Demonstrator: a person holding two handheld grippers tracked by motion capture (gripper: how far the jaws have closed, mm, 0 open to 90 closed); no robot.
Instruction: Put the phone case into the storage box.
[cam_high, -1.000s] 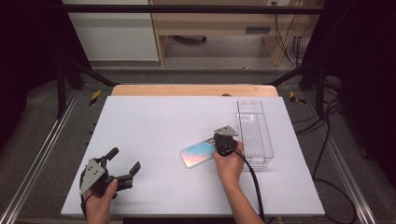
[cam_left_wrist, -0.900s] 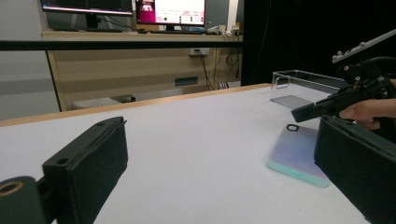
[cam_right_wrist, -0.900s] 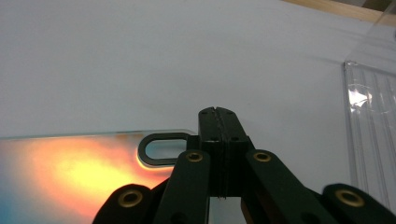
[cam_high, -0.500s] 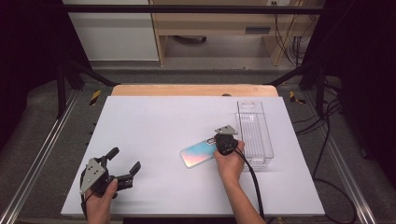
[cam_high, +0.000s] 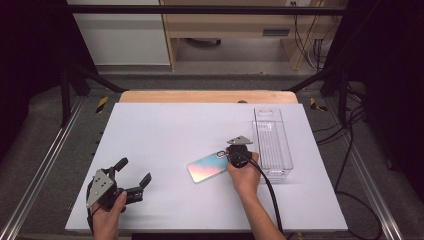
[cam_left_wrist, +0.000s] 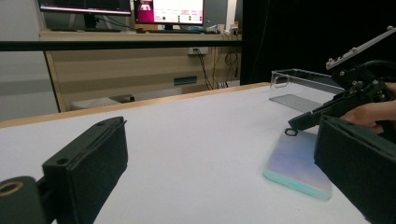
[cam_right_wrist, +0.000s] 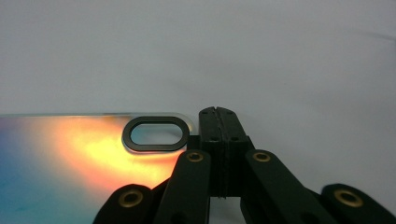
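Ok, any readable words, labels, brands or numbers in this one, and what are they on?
No text reads anywhere.
Phone case: iridescent back with a camera cutout, no lettering shows.
Clear plastic bin: no label shows.
Monitors beyond the table: bright windows on screen, too small and blurred to read.
Left gripper and right gripper: no markings show.

Lab: framed white table (cam_high: 150, 130); monitors (cam_left_wrist: 168, 10); trailing cables (cam_high: 345, 165)

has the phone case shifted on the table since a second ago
No. In the high view the phone case lies at the same spot and angle, just left of the clear bin, with the right gripper shut at its corner.
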